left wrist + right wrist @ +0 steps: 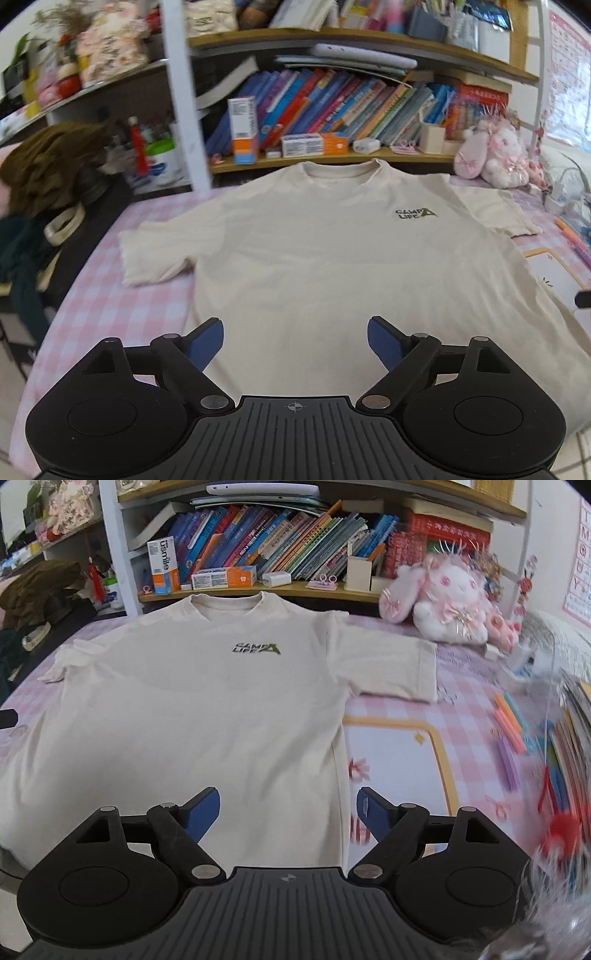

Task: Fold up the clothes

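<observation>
A: Left gripper [295, 341]?
B: Jaws spread, holding nothing, above the shirt [332, 258] hem.
A: Right gripper [288, 812]?
B: Also spread, over the hem's right edge. Shirt [207, 709] lies flat, face up, on the pink checked cloth [461, 709], collar toward the bookshelf [258, 590].

Even, bright, soft indoor light; faint shadows. Strong fisheye bending at edges. Motion blur on right-view edge, shelves [332, 37] soft.

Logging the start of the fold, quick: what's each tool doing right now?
Left tool: open, holding nothing, over the T-shirt.
Right tool: open, holding nothing.
</observation>
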Motion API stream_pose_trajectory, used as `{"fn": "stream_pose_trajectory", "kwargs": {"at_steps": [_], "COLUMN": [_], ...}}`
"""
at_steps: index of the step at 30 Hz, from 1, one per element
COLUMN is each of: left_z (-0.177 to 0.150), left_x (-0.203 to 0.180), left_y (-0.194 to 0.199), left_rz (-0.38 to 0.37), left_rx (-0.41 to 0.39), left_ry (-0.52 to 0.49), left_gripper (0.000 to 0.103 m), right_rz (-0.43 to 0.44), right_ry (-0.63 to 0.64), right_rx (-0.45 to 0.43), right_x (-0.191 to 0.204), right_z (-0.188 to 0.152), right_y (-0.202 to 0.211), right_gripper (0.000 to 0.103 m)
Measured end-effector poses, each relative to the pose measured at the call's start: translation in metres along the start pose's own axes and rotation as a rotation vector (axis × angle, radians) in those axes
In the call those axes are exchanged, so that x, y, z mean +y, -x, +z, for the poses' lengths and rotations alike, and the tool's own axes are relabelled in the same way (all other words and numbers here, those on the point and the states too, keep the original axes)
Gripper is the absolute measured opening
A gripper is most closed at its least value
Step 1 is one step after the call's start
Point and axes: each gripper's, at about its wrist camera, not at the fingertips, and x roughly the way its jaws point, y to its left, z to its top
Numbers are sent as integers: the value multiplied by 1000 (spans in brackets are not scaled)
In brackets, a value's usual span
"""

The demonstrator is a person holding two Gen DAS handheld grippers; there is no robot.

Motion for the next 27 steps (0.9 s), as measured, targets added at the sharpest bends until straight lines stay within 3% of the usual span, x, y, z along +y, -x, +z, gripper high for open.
{"fn": "stream_pose_trajectory", "kwargs": {"at_steps": [8, 12, 17, 22, 26, 27], "left_z": [34, 53, 87, 128, 150, 156], "left_x": [7, 11, 21, 36, 45, 48], "left_y": [-64, -92, -132, -187, -231, -242], "left_rz": [-51, -56, -122, -164, -193, -203], "left_rx": [38, 46, 28, 33, 14, 13], "left_ry": [12, -8, -33, -8, -12, -1], "left_gripper": [92, 94, 94, 93, 91, 79], "right_rz": [-39, -27, 9, 53, 83, 91], "right_ry": [-16, -32, 16, 44, 81, 89], "right_rx": [19, 38, 38, 26, 16, 18], "right_x": [-2, -2, 2, 1, 5, 6], "right_z": [45, 60, 93, 147, 188, 198], "right_y": [-47, -75, -118, -172, -218, -231], "right_gripper": [84, 84, 81, 71, 52, 42]}}
